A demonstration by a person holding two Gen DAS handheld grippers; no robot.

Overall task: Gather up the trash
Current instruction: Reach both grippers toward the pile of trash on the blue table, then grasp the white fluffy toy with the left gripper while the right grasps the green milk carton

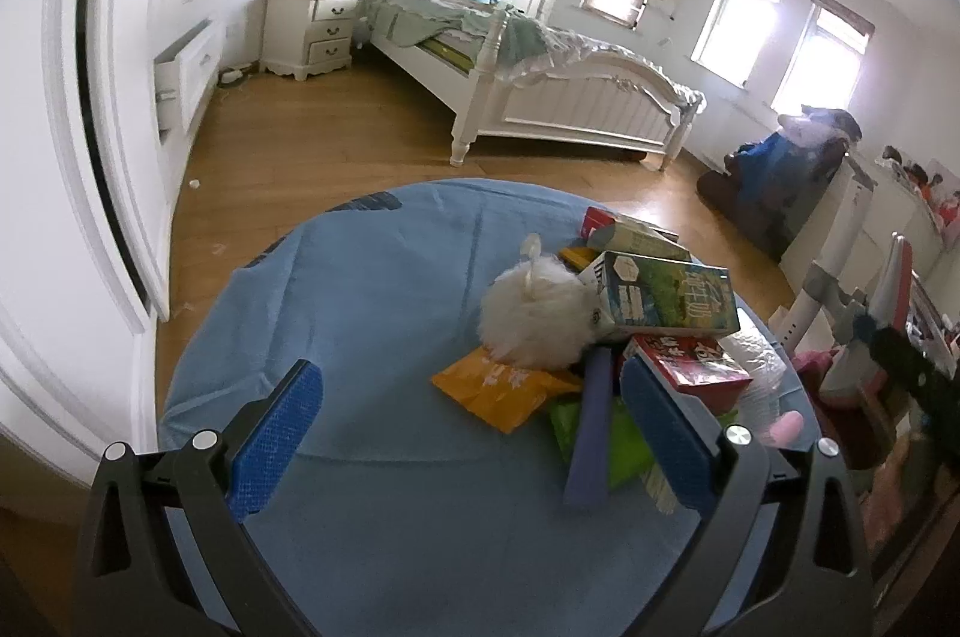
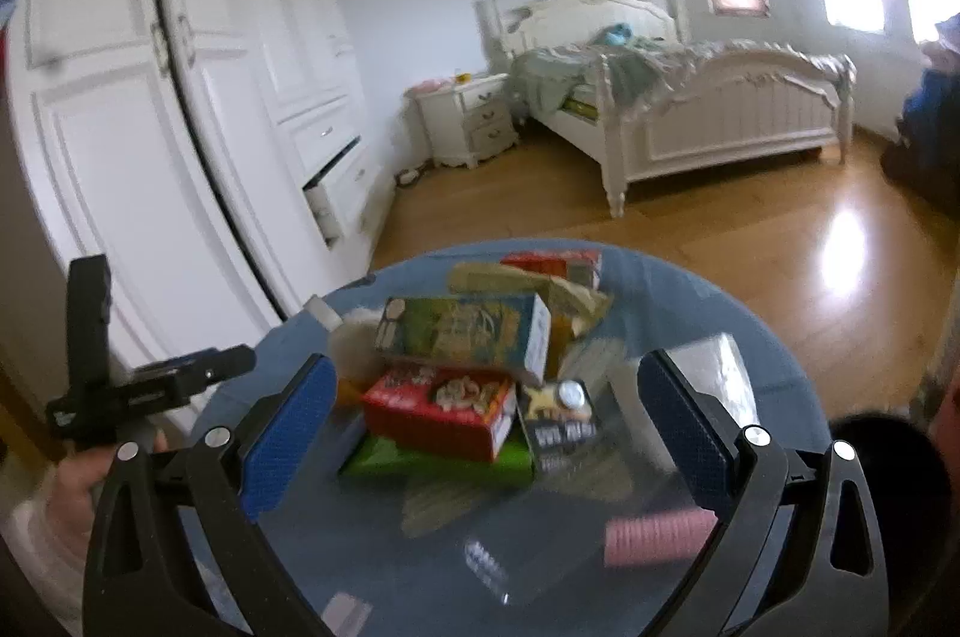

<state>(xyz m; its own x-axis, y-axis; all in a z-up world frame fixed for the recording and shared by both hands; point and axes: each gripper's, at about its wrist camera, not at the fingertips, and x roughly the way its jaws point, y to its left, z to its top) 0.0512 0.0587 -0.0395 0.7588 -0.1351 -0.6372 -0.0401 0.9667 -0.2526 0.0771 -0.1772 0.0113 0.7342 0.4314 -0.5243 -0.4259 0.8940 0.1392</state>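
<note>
Over the round blue table (image 1: pixel 372 277) both my tongs hang wide apart and empty, so I judge this to be the approach, before the first pick; nothing is gripped yet. All the trash sits in one heap on the far right part of the table: a white puff (image 1: pixel 531 316) leaning on a green milk carton (image 1: pixel 666 298), a red box (image 1: pixel 690 364) under that carton, an orange wrapper (image 1: pixel 501 388) and a green packet (image 1: pixel 624 439) flat on the cloth, and a purple strip (image 1: pixel 591 433) lying across the packet.

My left gripper (image 1: pixel 471 439) points at the near edge of the heap, its right pad just beside the red box, its left pad over bare cloth. My right gripper (image 2: pixel 486 433) looks down on the heap more squarely; the red box (image 2: pixel 441 412) and a small dark carton (image 2: pixel 558 424) sit between its pads in that view, which is blurred. No bin shows in either view.

Next, I think, comes choosing one top piece. The milk carton (image 2: pixel 462 331) rests loose on the others, so it should come off first or the stack may slide. My left hand (image 2: pixel 72 481) shows at the edge, holding its handle low and level.
</note>
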